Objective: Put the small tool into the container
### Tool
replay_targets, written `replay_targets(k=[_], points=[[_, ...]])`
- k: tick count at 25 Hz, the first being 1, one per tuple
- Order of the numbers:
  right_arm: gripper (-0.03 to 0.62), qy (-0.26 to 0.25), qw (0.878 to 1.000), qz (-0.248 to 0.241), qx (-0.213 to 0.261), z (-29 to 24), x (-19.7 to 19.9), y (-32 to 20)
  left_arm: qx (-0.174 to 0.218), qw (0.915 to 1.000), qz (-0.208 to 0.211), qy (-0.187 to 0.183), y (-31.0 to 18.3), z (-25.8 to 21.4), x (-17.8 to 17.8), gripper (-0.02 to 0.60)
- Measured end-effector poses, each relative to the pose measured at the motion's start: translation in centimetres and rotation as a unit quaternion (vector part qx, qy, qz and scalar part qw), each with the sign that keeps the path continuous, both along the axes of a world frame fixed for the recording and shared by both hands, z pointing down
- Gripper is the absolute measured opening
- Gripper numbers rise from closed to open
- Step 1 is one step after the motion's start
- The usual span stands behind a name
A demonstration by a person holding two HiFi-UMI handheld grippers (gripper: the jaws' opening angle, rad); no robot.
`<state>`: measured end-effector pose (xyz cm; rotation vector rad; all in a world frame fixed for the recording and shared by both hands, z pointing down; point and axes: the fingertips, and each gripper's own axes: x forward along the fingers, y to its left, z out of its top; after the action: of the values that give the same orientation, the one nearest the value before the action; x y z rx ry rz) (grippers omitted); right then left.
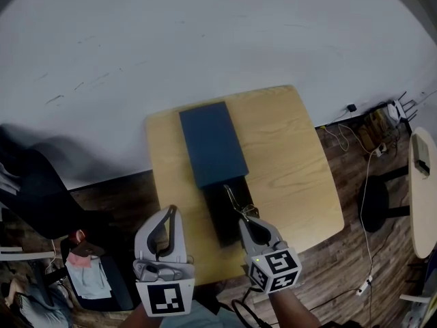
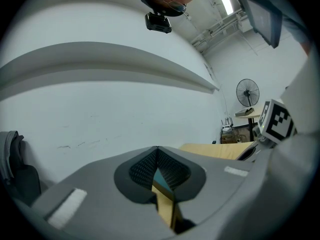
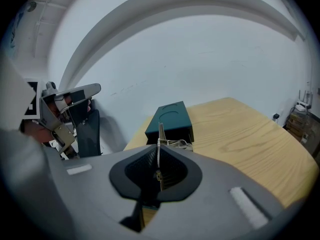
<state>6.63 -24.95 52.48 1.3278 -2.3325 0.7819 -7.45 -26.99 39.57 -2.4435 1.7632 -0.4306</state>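
Partly slid-open container (image 1: 212, 144), small tool (image 1: 232, 198) clamped in right tongs (image 1: 244, 219)

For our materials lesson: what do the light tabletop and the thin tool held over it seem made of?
Light rounded tabletop: wood or wood-look laminate, matt, with visible grain lines. Thin silvery tool: probably metal, a slender pale strip with a slight sheen.

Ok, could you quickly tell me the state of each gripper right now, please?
Left gripper: closed, nothing between its jaws.
Right gripper: closed on the small tool.
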Motion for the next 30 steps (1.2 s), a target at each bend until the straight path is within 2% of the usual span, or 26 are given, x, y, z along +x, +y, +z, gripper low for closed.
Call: replay_targets(k=[12, 30], points=[[0.006, -0.003, 0.999, 0.0, -0.033, 1.0, -0.3, -0.6, -0.007, 1.0, -0.005, 0.002, -0.6, 0.2, -0.6, 0.012], [0.006, -0.009, 0.999, 0.006, -0.047, 1.4, -0.4, -0.8, -0.006, 0.9997, -0.021, 0.005, -0.6, 0.8, -2.9, 0.012]])
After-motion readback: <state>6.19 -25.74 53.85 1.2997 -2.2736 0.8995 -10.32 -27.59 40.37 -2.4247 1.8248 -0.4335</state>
